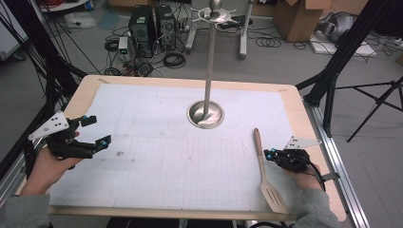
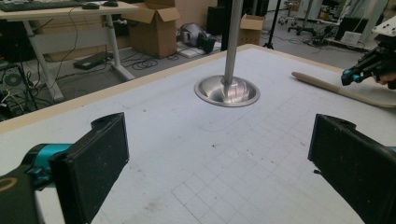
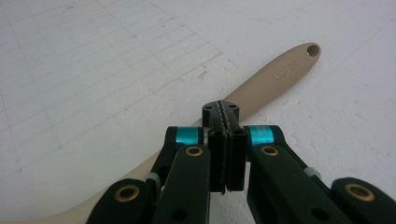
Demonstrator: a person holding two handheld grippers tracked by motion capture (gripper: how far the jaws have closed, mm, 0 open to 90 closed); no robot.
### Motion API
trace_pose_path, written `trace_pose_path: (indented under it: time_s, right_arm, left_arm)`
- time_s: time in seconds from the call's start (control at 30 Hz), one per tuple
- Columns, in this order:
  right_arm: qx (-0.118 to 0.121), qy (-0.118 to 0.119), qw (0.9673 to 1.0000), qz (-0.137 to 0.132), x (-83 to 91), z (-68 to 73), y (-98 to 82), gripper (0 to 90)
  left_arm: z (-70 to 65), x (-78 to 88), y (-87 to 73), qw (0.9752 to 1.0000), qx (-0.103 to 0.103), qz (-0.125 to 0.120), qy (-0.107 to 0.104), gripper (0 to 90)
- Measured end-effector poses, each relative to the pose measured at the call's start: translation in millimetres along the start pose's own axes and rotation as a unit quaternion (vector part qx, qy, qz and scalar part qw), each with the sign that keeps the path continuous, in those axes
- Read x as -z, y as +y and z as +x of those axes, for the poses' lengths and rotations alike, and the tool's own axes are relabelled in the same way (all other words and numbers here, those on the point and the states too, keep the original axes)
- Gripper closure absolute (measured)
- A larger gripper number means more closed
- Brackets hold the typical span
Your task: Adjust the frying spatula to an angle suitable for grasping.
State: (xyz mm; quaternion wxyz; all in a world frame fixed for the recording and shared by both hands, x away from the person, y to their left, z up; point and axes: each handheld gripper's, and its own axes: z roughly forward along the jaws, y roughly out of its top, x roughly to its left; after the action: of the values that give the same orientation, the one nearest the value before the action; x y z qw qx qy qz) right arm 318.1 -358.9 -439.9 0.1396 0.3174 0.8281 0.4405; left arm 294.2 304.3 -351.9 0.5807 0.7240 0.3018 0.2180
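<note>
I'm working in a lab or research workshop, not a home. My table (image 1: 304, 118) is a plain board covered with gridded paper (image 1: 190, 156), framed by black tripod legs (image 1: 375, 102) and struts. Beyond it, on a bare grey floor, I see two computer towers (image 1: 152, 26) amid tangled cables (image 1: 173, 59), open cardboard boxes (image 2: 156, 28), and a desk with a keyboard (image 2: 35, 5) on it. More equipment stands crowd the far background.
</note>
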Motion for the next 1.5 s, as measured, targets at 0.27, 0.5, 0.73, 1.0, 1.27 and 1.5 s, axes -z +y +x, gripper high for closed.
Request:
trace_pose_path:
  time_s: [0.27, 0.5, 0.73, 1.0, 1.27, 1.5]
  right_arm:
    - [-0.012, -0.004, 0.9998, 0.014, -7.6, -11.1, -0.9, 90.0]
    - [0.005, 0.005, 0.9992, 0.039, -17.0, -11.7, 4.6, 90.0]
    - [0.022, 0.012, 0.9987, 0.045, -21.7, -8.1, 13.9, 90.0]
    - [0.030, 0.019, 0.9983, 0.046, -26.7, -5.6, 19.5, 90.0]
    - [0.037, 0.027, 0.9982, 0.040, -33.8, -1.4, 22.7, 90.0]
    - [0.049, 0.055, 0.9966, 0.037, -44.0, 4.5, 28.3, 90.0]
  left_arm:
    - [0.1, 1.2, -3.7, 1.0000, 0.001, 0.008, 0.005, 5.6]
    - [1.3, 6.3, -5.8, 0.9999, 0.003, 0.010, 0.012, 5.6]
    - [2.5, 9.0, -7.3, 0.9998, 0.005, 0.010, 0.016, 5.6]
    - [2.6, 8.0, -8.6, 0.9998, 0.005, 0.013, 0.016, 5.6]
    - [2.7, 10.6, -8.2, 0.9997, 0.005, 0.012, 0.019, 5.6]
    - [3.2, 13.8, -9.4, 0.9997, 0.008, 0.010, 0.022, 5.6]
